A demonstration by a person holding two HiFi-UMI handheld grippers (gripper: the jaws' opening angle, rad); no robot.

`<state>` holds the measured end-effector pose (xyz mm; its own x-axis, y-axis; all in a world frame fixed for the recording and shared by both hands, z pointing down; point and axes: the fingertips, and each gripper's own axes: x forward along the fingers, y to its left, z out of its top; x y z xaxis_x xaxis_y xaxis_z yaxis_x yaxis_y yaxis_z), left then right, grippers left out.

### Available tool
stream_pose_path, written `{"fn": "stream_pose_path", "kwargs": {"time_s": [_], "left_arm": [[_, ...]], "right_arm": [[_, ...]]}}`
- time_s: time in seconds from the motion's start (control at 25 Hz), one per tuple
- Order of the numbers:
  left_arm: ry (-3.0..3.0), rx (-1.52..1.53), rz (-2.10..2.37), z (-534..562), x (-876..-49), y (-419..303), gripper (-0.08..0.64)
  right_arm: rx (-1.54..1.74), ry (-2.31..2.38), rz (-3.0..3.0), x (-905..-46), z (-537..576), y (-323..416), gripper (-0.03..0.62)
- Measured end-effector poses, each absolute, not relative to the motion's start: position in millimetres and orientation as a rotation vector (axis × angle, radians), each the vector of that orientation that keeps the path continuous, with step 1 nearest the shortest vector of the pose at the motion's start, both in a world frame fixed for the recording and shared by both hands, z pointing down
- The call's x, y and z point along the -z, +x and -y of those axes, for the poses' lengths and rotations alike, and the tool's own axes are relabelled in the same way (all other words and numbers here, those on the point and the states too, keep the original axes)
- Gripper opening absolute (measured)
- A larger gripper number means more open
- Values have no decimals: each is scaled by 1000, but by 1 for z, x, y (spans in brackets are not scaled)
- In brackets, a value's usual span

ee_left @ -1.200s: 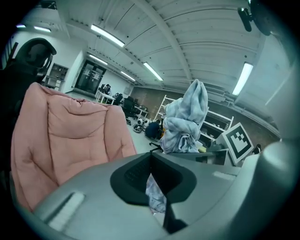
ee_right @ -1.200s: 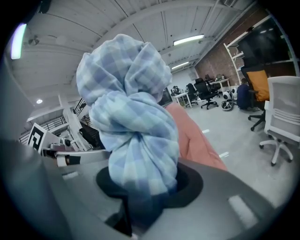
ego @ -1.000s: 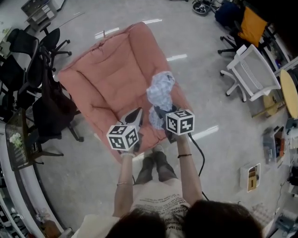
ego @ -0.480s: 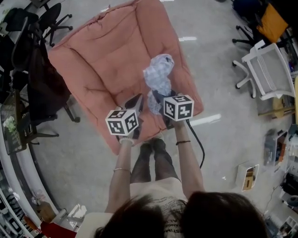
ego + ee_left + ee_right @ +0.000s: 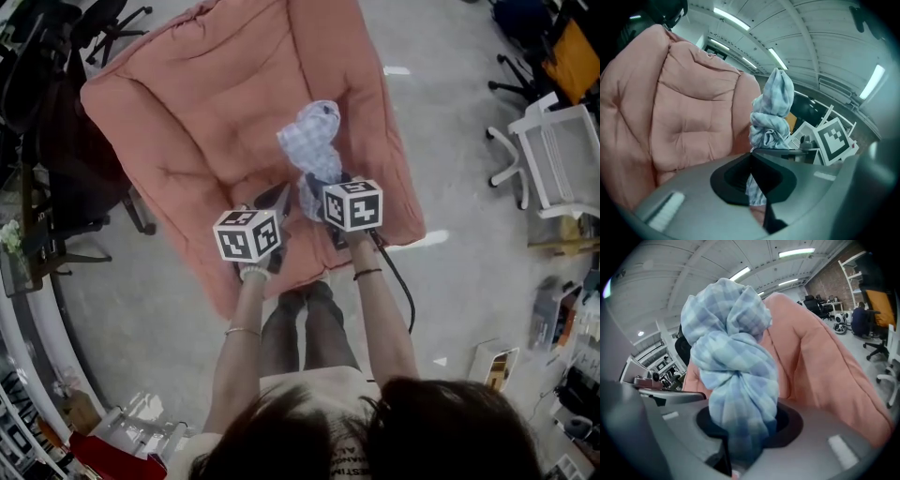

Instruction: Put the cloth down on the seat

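Head view, near to far. My left tongs [image 5: 278,199] sit just beside the right, their jaws drawn together at the tips with nothing pinched that I can make out. The pale strip seen through their wedge in the left gripper view lies beyond them. My right tongs [image 5: 319,184] are clamped on the cloth [image 5: 309,141], a pale blue checked bundle twisted into a knot that juts forward past the jaws. The cloth hangs over the right-of-centre part of the seat [image 5: 206,112], a pink quilted cushion tilted up toward its back; whether its far folds brush the padding I cannot tell.

Step in hand, as I judge it: the lowering, with release yet to come. To do it well I should bring the right tongs down until the knot's weight rests on the cushion. I should aim for the flat middle panel rather than the near lip, where a loose bundle could slide off to the floor [image 5: 469,112]. Only then spread the jaws, fully, and draw back along their own line so no fold snags on a pad. The left tongs have no work here and are best held aside, clear of the trailing end. A white chair [image 5: 562,155] stands well apart at right and does not interfere
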<state>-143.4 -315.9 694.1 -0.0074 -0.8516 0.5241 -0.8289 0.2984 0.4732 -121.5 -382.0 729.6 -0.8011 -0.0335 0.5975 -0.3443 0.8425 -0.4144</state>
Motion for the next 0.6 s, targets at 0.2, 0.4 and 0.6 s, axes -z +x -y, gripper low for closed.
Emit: {"fn": "stream_pose_path", "kwargs": {"time_s": [0.2,0.4,0.6], "left_arm": [[1445,83,1808,317,-723,-152,8],[1397,71,1781,313,-750,-155,8],[1351,46,1744,307,-773,-156,8]], "right_arm": [[-652,262,2360,-771,387,-133,153],[-589,266,2311,-804,390,-145,153],[-549,285,2247,-832,393,-148,155]]}}
